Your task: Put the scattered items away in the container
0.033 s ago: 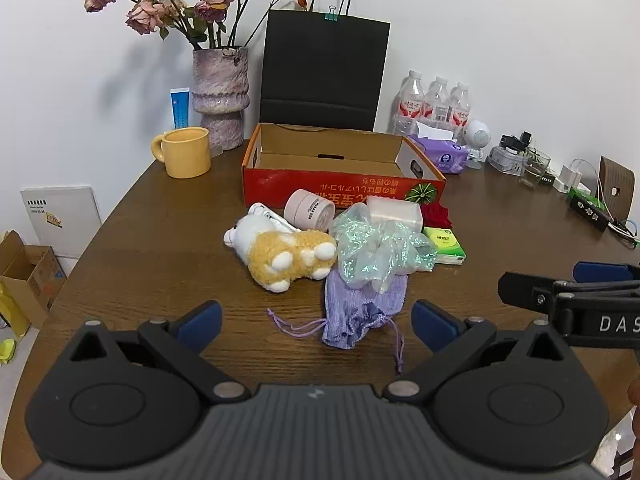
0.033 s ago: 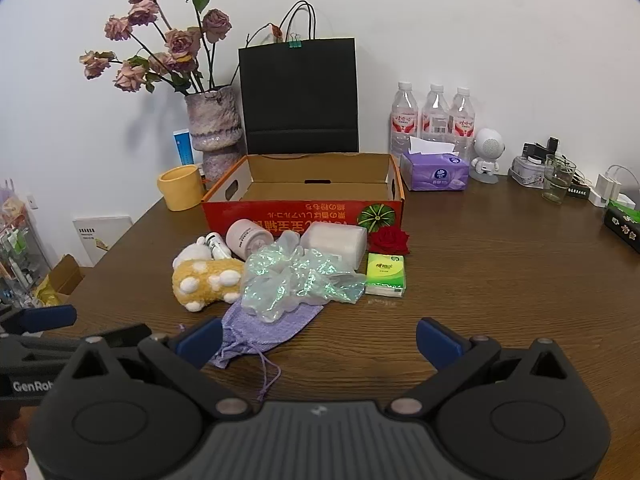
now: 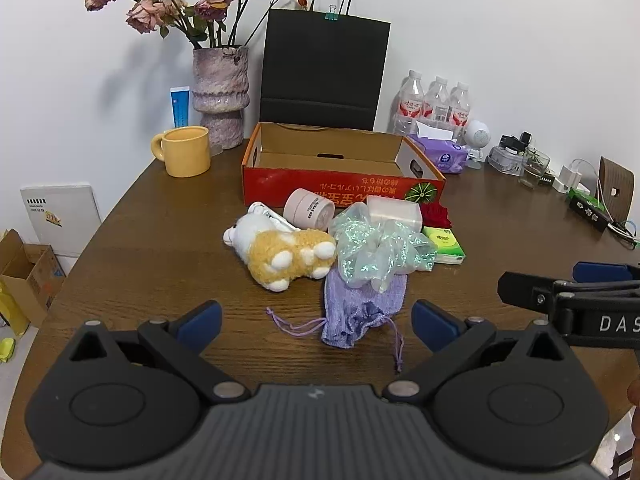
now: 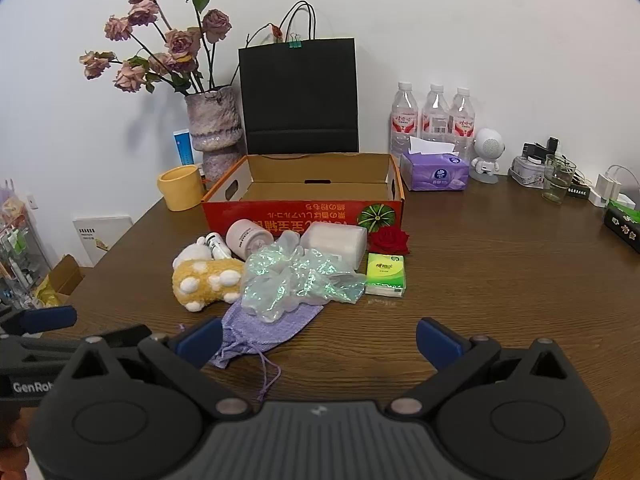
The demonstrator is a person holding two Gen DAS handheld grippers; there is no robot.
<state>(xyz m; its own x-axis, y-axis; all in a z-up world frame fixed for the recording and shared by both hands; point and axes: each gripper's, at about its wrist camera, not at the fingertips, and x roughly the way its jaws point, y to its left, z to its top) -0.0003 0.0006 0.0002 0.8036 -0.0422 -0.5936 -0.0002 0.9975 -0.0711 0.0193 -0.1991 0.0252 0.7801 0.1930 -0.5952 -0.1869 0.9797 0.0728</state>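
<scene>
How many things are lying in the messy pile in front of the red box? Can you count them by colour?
White and yellow: 1, plush toy
White: 2, small bottle, soft pack
Pink: 1, jar
Shiny green: 1, iridescent bag
Purple: 1, drawstring pouch
Red: 1, rose
Green: 1, tissue packet
Total: 8

Red box [image 3: 280,184], lilac pouch [image 3: 360,312]

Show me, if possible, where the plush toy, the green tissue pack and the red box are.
plush toy [image 3: 290,254], left wrist view, on its yellow body.
green tissue pack [image 4: 385,272], right wrist view, on its top face.
red box [image 4: 300,212], right wrist view, on its printed front wall.
</scene>
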